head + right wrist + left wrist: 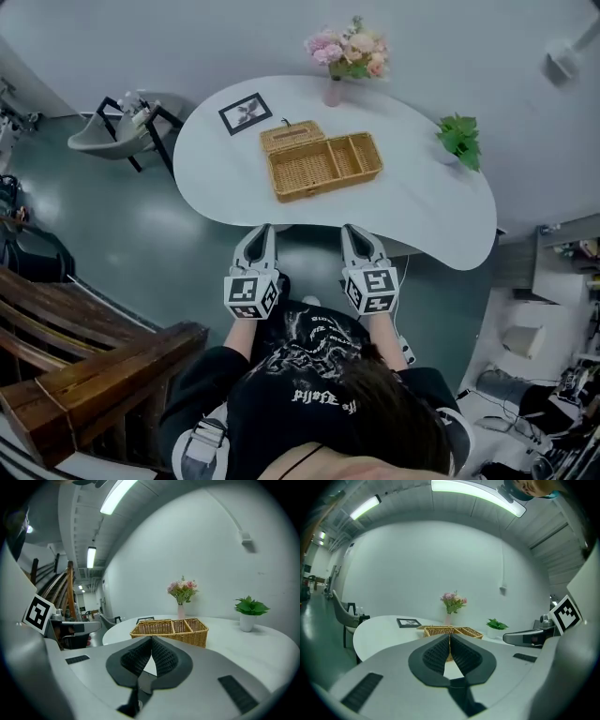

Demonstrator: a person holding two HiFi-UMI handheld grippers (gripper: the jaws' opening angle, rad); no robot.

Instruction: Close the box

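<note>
The person wears a black short-sleeved T-shirt (309,370) printed with a white graphic and a line of white lettering, and pale grey straps (202,439) at the shoulder. The left gripper (262,231) and right gripper (350,231) have light grey shells. Each has a white cube (251,293) of black square markers, and their fingers (435,652) have black ribbed pads.

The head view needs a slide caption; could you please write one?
Left claw and right claw, both shut, face the open wicker box on the white table.

Left gripper (263,229) and right gripper (349,229) level, jaws together, empty.
</note>
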